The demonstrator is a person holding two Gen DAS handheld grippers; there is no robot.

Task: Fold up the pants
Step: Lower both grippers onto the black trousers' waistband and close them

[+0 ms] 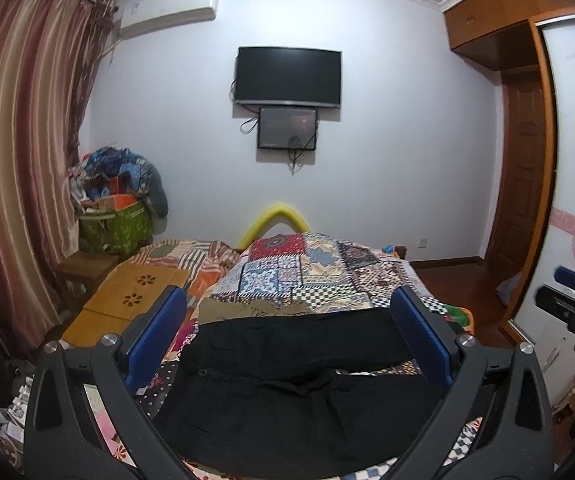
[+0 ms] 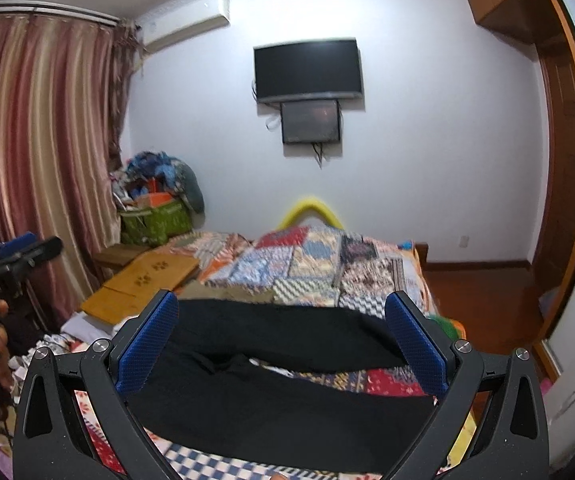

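Bedroom walls, a striped curtain (image 1: 19, 152) and a wall-mounted TV (image 1: 288, 75) fill the background, and below them a patchwork-quilted bed (image 1: 319, 276) carries the black pants (image 1: 287, 392), spread flat across the near end with both legs lying crosswise and a gap between them. My judgement is that the fold has yet to begin, so I would bring each tool down to one end of the same leg, pinch only the top layer, and carry it over evenly to avoid dragging the quilt. Both tongs hover above the cloth: the left gripper (image 1: 287, 328) stands wide apart, holding nothing, and the right gripper (image 2: 283, 332) is equally spread and empty.
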